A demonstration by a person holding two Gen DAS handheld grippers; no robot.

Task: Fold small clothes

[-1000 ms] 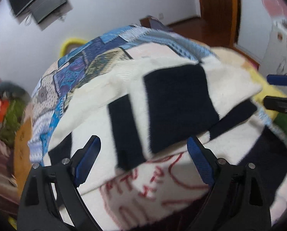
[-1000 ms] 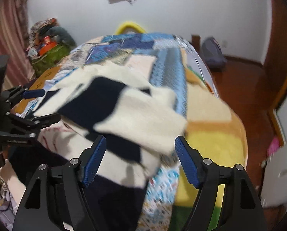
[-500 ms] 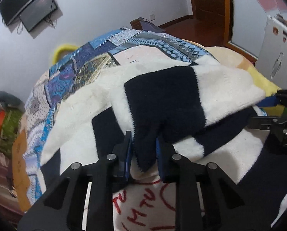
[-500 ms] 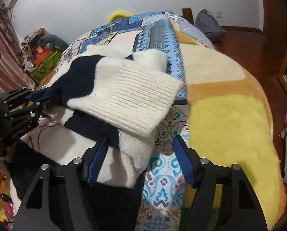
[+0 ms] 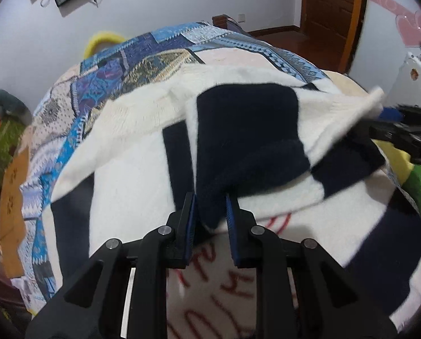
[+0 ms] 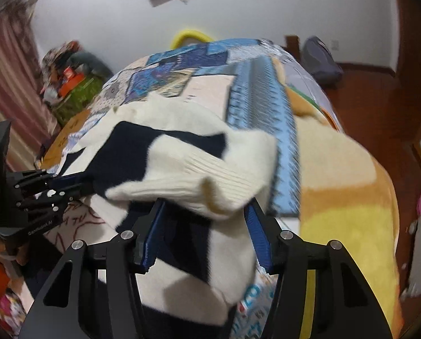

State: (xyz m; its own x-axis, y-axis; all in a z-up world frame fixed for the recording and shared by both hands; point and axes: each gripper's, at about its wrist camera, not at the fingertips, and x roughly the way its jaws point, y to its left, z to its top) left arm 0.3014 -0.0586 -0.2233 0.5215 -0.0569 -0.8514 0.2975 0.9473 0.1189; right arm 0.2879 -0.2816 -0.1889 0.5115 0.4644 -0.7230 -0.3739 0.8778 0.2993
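One patchwork bed (image 5: 165,53) is carrying the sweater (image 5: 131,152). On it, the left tongs (image 5: 210,212) are pinching the navy sleeve; the right tongs (image 6: 207,226), half-wide, have been closing around the ribbed cuff (image 6: 210,180). Risk: a loose cuff slipping, skewing the fold.

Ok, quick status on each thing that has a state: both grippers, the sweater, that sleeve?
left gripper: shut on the navy patch of the folded-over sleeve.
right gripper: jaws have just been closing, still apart; ribbed cuff lies between them, not yet pinched.
sweater: spread on the bed, red lettering facing up.
sleeve: folded across the body, lifted at both ends.
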